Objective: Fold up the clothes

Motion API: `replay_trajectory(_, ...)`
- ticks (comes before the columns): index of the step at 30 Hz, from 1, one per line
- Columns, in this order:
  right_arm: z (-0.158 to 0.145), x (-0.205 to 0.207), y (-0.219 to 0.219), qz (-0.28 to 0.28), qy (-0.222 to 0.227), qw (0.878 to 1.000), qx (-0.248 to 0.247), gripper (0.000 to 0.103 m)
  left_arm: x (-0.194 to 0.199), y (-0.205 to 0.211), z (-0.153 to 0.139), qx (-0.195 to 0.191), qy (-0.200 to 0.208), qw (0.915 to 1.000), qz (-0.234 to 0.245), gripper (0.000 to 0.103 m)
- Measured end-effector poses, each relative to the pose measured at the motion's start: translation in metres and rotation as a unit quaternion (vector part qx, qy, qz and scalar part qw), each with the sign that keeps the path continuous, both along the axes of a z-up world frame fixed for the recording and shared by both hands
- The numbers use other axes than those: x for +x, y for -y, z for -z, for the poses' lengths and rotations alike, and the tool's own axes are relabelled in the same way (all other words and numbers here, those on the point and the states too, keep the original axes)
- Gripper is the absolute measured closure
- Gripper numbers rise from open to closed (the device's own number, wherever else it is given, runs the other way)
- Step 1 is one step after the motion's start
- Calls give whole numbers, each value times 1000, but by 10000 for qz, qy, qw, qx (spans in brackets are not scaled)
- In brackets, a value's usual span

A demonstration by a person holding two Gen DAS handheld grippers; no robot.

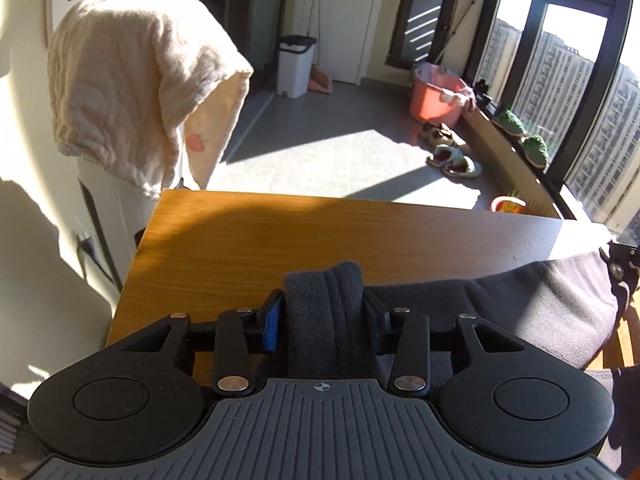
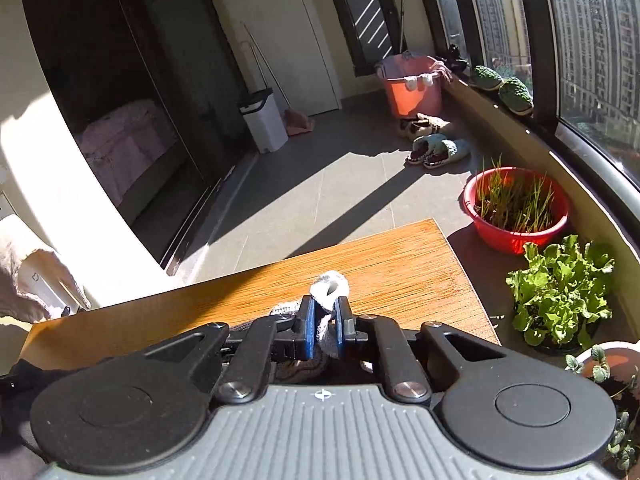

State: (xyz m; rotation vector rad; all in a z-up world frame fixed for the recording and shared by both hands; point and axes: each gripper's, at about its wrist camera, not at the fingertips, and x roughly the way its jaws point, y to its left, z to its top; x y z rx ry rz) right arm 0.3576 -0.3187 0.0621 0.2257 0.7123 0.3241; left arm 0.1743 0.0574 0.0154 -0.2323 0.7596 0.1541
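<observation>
1. Left wrist view: left gripper (image 1: 323, 316) sits low over the wooden table (image 1: 248, 232), pointing fwd toward the far edge, roughly level w/ the tabletop.
2. Its blue pads (image 1: 271, 326) stand fairly wide apart, clamped on a thick bunched fold of the dark knit garment (image 1: 500, 300); fabric fills the gap and pokes up past the tips.
3. Rest of the garment runs off to the right along the near side of the table, slightly raised, toward the right gripper (image 1: 622, 276), seen only at the frame edge.
4. Right wrist view: right gripper (image 2: 323, 322) is also low over the table (image 2: 400, 264), aimed fwd, near the table's right-hand side.
5. Its jaws are nearly closed, pinching a thin bit of the garment (image 2: 329, 286); the cloth looks pale grey in direct sun, a small tuft sticking out beyond the tips.
6. Bkgd: cream towel (image 1: 132, 80) draped over a white appliance left of the table; red tub (image 2: 516, 208) w/ sprouts and a leafy plant (image 2: 560, 284) on the floor at right.
</observation>
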Motion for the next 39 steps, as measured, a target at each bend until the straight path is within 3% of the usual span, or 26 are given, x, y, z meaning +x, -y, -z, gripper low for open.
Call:
replay_trajectory(3, -36, -36, 14, -73, 532, 9984, 190, 95, -25, 3, -28, 116, 499, 9986, 137, 62)
replay_trajectory(7, -66, -106, 49, 0, 1040, 9944, 188, 100, -99, 13, -68, 72, 1190, 9923, 344, 61)
replay_trajectory(10, -59, -153, 74, 188, 1011, 9946, -158, 100, -156, 19, -68, -86, 1204, 9919, 405, 60)
replay_trajectory(15, -38, -186, 101, 340, 664, 9971, -164, 99, -211, 23, -43, -133, 925, 9952, 281, 59)
replay_trajectory(17, -35, -176, 97, 183, 454, 9986, 198, 94, -216, 20, -38, -265, 928, 9952, 186, 59)
replay_trajectory(19, -31, -158, 86, -22, 181, 9979, 629, 79, -216, 22, -39, -213, 996, 9947, 144, 59)
replay_trajectory(23, -15, -113, 45, -213, -371, 9918, 1207, 74, -213, 23, -39, -190, 1073, 9940, 106, 59)
replay_trajectory(27, 7, -68, 8, 31, -921, 9817, 1668, 56, -214, 19, -36, -243, 1070, 9939, 94, 59)
replay_trajectory(29, 23, -48, -6, 236, -1239, 9765, 1746, 53, -217, 17, -34, -314, 1067, 9938, 77, 59)
replay_trajectory(30, 28, -42, -12, 276, -1289, 9753, 1772, 60, -217, 16, -34, -340, 1068, 9937, 74, 59)
replay_trajectory(32, 27, -37, -21, 253, -1240, 9773, 1699, 90, -218, 14, -33, -362, 1095, 9933, 54, 59)
replay_trajectory(33, 20, -39, -22, 191, -1099, 9796, 1672, 96, -218, 14, -34, -336, 1116, 9932, 46, 60)
replay_trajectory(37, -35, -80, 1, -207, 10, 9888, 1477, 96, -226, 20, -45, 24, 1231, 9922, 194, 60)
replay_trajectory(39, -52, -103, 26, -315, 275, 9892, 1406, 96, -241, 28, -50, 198, 1240, 9915, 344, 60)
